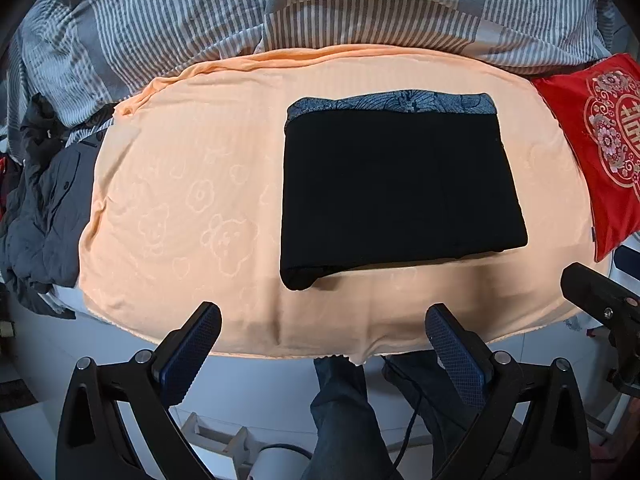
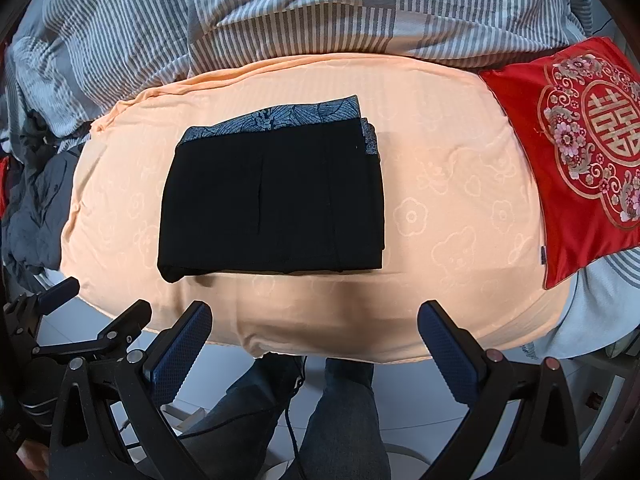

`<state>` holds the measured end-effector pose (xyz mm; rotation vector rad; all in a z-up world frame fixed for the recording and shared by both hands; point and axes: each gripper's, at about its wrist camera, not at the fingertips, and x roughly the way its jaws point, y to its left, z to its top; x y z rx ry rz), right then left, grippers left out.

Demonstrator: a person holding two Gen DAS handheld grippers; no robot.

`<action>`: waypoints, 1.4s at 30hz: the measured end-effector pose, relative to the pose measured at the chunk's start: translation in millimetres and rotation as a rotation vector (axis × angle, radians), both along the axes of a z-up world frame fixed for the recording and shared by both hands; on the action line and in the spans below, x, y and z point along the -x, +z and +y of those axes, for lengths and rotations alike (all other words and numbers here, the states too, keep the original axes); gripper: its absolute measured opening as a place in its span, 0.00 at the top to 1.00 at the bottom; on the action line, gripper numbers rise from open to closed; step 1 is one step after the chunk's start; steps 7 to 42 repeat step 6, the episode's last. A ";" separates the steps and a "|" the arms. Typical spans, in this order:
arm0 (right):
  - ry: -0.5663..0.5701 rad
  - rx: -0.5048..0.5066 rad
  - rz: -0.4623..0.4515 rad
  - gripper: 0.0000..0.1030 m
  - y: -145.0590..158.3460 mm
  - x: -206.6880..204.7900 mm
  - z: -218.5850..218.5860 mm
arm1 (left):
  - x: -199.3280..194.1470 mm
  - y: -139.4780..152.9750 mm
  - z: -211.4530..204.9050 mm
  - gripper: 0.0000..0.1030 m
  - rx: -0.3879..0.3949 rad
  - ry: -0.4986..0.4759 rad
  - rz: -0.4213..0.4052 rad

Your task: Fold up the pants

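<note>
Peach embossed blanket (image 1: pixel 180 200) on the bed carries folded black pants (image 1: pixel 396 196) at centre, red embroidered cushion (image 2: pixel 580 152) at right, striped grey duvet (image 1: pixel 280 8) behind. Left hand-held gripper (image 1: pixel 323 330) and right hand-held gripper (image 2: pixel 315 326) both gape wide, empty, at the lower frame. Only the right wrist view shows the pants' stacked right edge.

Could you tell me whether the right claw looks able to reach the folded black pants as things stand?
Probably yes: the right claw is open and empty, and only bare peach sheet lies between it and the folded black pants.

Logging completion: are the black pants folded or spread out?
Folded: the pants lie as a compact layered rectangle on the peach blanket, grippers clear.
</note>
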<state>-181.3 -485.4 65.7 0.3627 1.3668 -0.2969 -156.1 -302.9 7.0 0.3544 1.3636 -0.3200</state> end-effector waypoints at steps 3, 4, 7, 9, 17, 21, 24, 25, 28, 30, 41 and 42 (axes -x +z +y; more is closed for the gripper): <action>0.003 0.003 0.003 0.00 -0.1 0.0 1.4 | 2.9 2.6 -1.9 0.00 0.005 -0.026 -0.014; 0.004 0.004 0.004 0.00 -0.2 0.1 2.0 | 3.2 2.8 -2.3 0.00 0.007 -0.029 -0.013; 0.007 0.005 0.005 0.00 -0.6 -0.8 2.7 | 4.1 3.0 -3.1 0.00 0.009 -0.032 -0.010; 0.007 0.005 0.005 0.00 -0.6 -0.8 2.7 | 4.1 3.0 -3.1 0.00 0.009 -0.032 -0.010; 0.007 0.005 0.005 0.00 -0.6 -0.8 2.7 | 4.1 3.0 -3.1 0.00 0.009 -0.032 -0.010; 0.007 0.005 0.005 0.00 -0.6 -0.8 2.7 | 4.1 3.0 -3.1 0.00 0.009 -0.032 -0.010; 0.007 0.005 0.005 0.00 -0.6 -0.8 2.7 | 4.1 3.0 -3.1 0.00 0.009 -0.032 -0.010; 0.007 0.005 0.005 0.00 -0.6 -0.8 2.7 | 4.1 3.0 -3.1 0.00 0.009 -0.032 -0.010; 0.007 0.005 0.005 0.00 -0.6 -0.8 2.7 | 4.1 3.0 -3.1 0.00 0.009 -0.032 -0.010; 0.007 0.005 0.005 0.00 -0.6 -0.8 2.7 | 4.1 3.0 -3.1 0.00 0.009 -0.032 -0.010; 0.007 0.005 0.005 0.00 -0.6 -0.8 2.7 | 4.1 3.0 -3.1 0.00 0.009 -0.032 -0.010; 0.007 0.005 0.005 0.00 -0.6 -0.8 2.7 | 4.1 3.0 -3.1 0.00 0.009 -0.032 -0.010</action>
